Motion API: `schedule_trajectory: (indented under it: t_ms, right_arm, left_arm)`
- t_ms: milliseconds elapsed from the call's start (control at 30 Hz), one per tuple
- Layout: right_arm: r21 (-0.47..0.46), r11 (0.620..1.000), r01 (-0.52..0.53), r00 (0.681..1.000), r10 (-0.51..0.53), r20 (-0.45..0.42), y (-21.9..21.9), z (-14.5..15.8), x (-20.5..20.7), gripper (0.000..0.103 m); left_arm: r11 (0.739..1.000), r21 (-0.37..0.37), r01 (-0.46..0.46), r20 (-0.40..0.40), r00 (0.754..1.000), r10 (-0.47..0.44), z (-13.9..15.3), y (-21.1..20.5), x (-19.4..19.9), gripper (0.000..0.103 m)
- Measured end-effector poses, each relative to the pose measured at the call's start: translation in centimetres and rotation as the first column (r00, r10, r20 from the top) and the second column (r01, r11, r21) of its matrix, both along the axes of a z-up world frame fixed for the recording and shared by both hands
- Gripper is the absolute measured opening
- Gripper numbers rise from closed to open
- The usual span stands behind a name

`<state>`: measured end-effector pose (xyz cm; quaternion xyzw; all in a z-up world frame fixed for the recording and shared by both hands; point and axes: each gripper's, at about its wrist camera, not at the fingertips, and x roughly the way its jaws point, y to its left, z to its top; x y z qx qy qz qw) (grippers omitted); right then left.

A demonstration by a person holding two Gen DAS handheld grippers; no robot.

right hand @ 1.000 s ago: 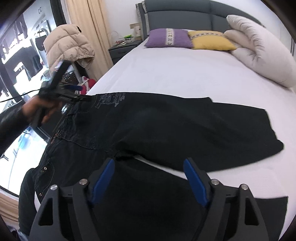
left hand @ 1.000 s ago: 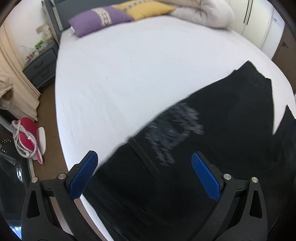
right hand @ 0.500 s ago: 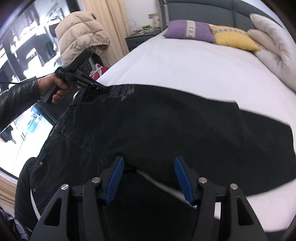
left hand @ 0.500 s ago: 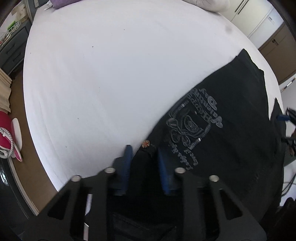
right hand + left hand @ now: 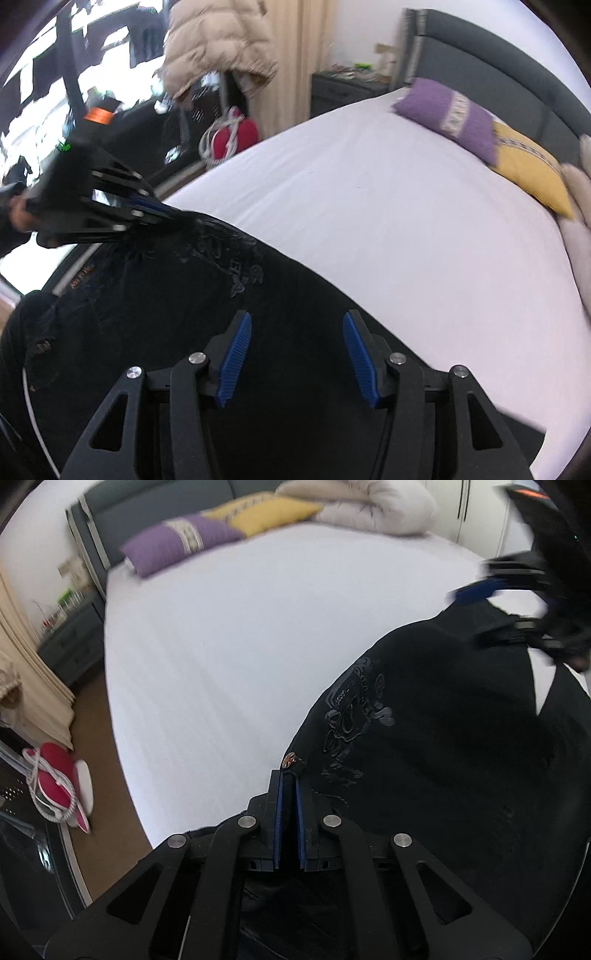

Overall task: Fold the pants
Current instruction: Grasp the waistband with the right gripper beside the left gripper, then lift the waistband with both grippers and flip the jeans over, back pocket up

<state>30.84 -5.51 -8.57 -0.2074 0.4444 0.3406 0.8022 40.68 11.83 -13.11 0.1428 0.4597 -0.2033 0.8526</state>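
Note:
Black pants with a grey printed emblem lie on the white bed. My left gripper is shut on the waistband corner beside a copper rivet. In the right wrist view the left gripper holds that corner at the left, lifted off the bed. My right gripper is open, its blue pads just above the pants, holding nothing. It also shows, blurred, at the upper right of the left wrist view.
Purple and yellow pillows and a white duvet lie at the head of the bed. A nightstand, curtains and a red object on the floor stand at the left. A beige jacket hangs beyond the bed.
My left gripper closed on the waistband corner and lifted it. My right gripper moved from the crotch area toward the waist, staying open.

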Motion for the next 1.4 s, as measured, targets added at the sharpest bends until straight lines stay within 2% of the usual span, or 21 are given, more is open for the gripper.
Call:
schedule_trajectory:
  t_ms: [100,200,233,267,367,400,433,500,533,733,1000,1133,1233,1400]
  right_arm:
    - [-0.072,0.996,-0.05,0.999,0.049,-0.016,1.7,-1.6,2.1,0.053]
    - [-0.129,0.989,-0.079,0.996,0.075,-0.038,2.4,-3.0,3.9,0.052]
    - [-0.135,0.987,-0.09,0.995,0.084,-0.044,2.6,-3.2,4.4,0.052]
    - [-0.152,0.984,-0.096,0.995,0.091,-0.04,2.7,-3.4,4.9,0.052]
    - [-0.188,0.974,-0.129,0.991,0.12,-0.062,3.2,-4.1,6.0,0.05]
    - [-0.197,0.97,-0.141,0.989,0.129,-0.07,3.3,-4.3,6.2,0.044]
    - [-0.207,0.966,-0.154,0.987,0.139,-0.084,3.5,-4.5,6.3,0.032]
    - [-0.216,0.96,-0.176,0.982,0.156,-0.109,3.8,-4.8,6.3,0.016]
    - [-0.216,0.96,-0.176,0.982,0.155,-0.111,3.8,-4.7,6.2,0.012]
    - [-0.119,0.99,-0.08,0.992,0.067,-0.109,2.4,-3.4,4.7,0.008]
    - [0.069,0.996,0.064,0.978,-0.048,-0.205,2.7,-3.6,-0.4,0.008]
    - [0.124,0.989,0.076,0.974,-0.047,-0.223,2.1,-3.0,-4.3,0.008]
    - [0.098,0.995,0.031,0.982,-0.012,-0.187,1.0,-2.3,-8.5,0.007]
    - [-0.048,0.997,-0.065,0.995,0.061,-0.085,-1.4,-1.8,-16.4,0.007]
  left_arm:
    - [1.0,-0.022,-0.004,0.049,0.999,0.005,1.6,1.6,-0.3,0.005]
    - [1.0,0.006,0.015,0.1,0.995,-0.016,2.5,1.6,-1.8,0.005]
    - [1.0,0.013,0.023,0.117,0.993,-0.024,2.2,0.6,-3.8,0.005]
    - [0.999,0.017,0.029,0.127,0.991,-0.031,2.5,0.0,-4.0,0.005]
    - [0.999,0.0,0.035,0.128,0.991,-0.035,3.1,-1.6,-9.3,0.005]
    - [0.999,-0.003,0.036,0.126,0.991,-0.035,2.9,-1.9,-9.3,0.005]
    - [0.999,-0.007,0.037,0.125,0.991,-0.036,3.2,-2.6,-10.4,0.005]
    - [0.999,-0.012,0.039,0.126,0.991,-0.037,3.1,-2.6,-11.0,0.005]
    - [0.999,-0.015,0.036,0.126,0.992,-0.034,2.9,-2.5,-11.0,0.005]
    - [0.998,-0.065,0.004,0.121,0.993,0.003,3.5,-2.0,-11.7,0.005]
    - [0.994,-0.111,-0.004,0.124,0.992,0.018,4.7,-3.2,-14.6,0.005]
    - [0.993,-0.12,0.006,0.122,0.993,0.009,5.4,-3.5,-17.5,0.005]
    - [0.994,-0.111,0.018,0.114,0.993,-0.005,5.7,-3.5,-20.5,0.004]
    - [0.991,-0.117,0.062,0.075,0.996,-0.054,5.8,-4.2,-26.5,0.004]
